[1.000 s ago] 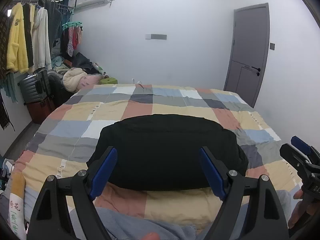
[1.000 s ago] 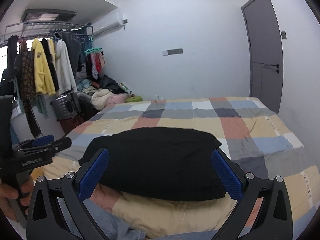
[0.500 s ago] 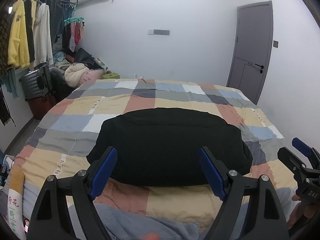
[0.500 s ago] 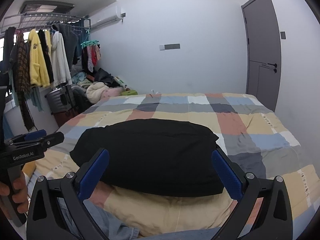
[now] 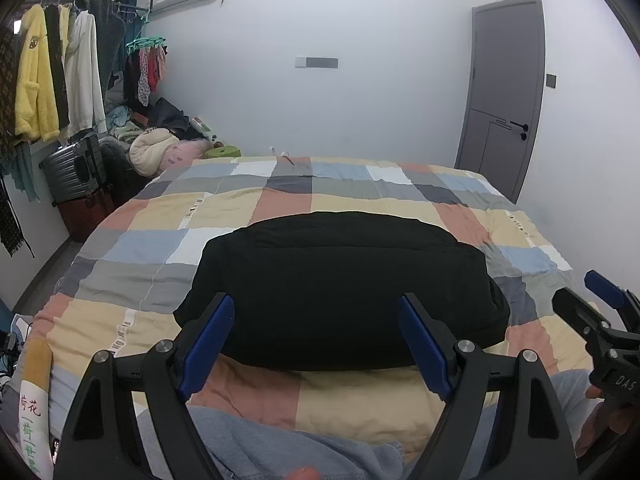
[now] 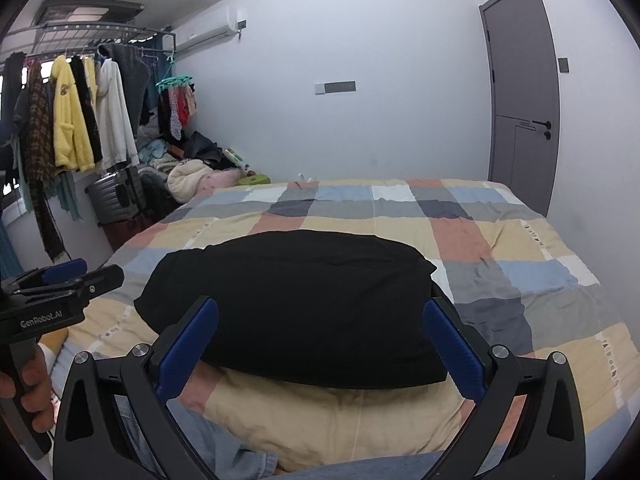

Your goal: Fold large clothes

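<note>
Hovering with jaws spread wide and gripping nothing: left hand-held gripper (image 5: 316, 344), short of the near edge of the folded black garment (image 5: 340, 288). Lying flat in the middle of the checked bed cover (image 5: 360, 188): that garment. Hovering likewise at the right, released and empty: right hand-held gripper (image 6: 320, 344).

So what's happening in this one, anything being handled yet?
A person holds a claw in each hand over a bed with a patchwork quilt. A black garment lies on it, already in a compact folded shape. The left claw and right claw are both open, hover short of it, and hold nothing.
</note>
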